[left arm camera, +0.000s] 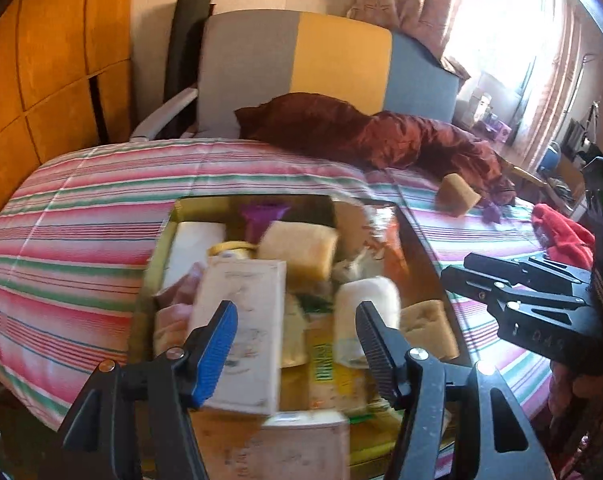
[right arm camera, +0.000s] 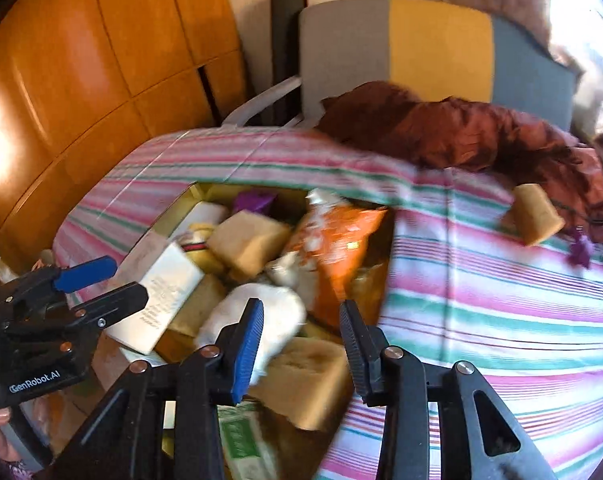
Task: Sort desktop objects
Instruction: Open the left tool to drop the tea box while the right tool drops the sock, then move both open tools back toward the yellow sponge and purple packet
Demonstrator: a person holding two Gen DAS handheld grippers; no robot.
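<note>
- The left gripper (left arm camera: 297, 344), low centre of its view, hangs released over the full box (left arm camera: 421, 248), nothing between its pads.
- The right gripper (right arm camera: 301, 344), low centre, also grips nothing; its jaws stand apart over a tan sponge (right arm camera: 305, 384).
- Judged step: between picks.
- Next: fetch the stray sponge (right arm camera: 535, 214), upper right on the striped bedspread (right arm camera: 481, 280).

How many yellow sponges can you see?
3 for sure: one sponge alone on the striped blanket, one in the middle of the box, one at the box's near edge. More may hide under the pile.
</note>
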